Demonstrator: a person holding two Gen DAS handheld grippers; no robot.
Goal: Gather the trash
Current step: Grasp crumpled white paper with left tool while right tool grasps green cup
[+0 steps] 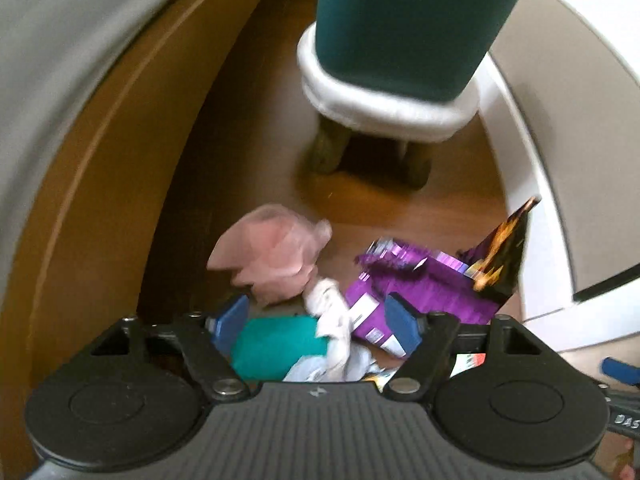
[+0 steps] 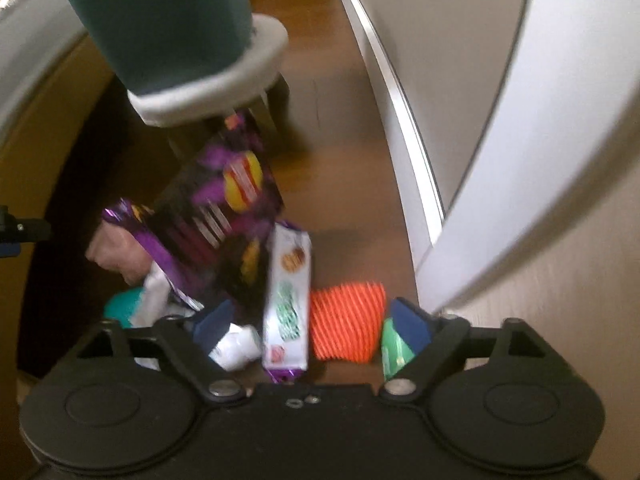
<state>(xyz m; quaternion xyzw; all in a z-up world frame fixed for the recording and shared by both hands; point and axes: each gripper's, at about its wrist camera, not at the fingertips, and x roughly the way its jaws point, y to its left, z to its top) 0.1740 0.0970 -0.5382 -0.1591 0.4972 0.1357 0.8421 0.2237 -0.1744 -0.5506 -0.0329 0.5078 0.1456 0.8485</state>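
- Left wrist: wood floor (image 1: 452, 184), blurred; white stool (image 1: 384, 96) carrying a teal bin (image 1: 404, 20) ahead, brown panel left, white cabinet (image 1: 532, 160) right. Trash pile lies between: pink bag (image 1: 276, 256), purple wrapper (image 1: 416, 288), teal wad (image 1: 276, 344), white tissue (image 1: 332, 320). Left tool (image 1: 318, 320) wide open, holding nothing, over the pile.
- Right wrist: same floor, white cabinet door close right. Right tool (image 2: 312, 324) wide open, empty, over biscuit pack (image 2: 288, 304) and orange mesh (image 2: 346, 324); dark chips bag (image 2: 224, 216) beyond.
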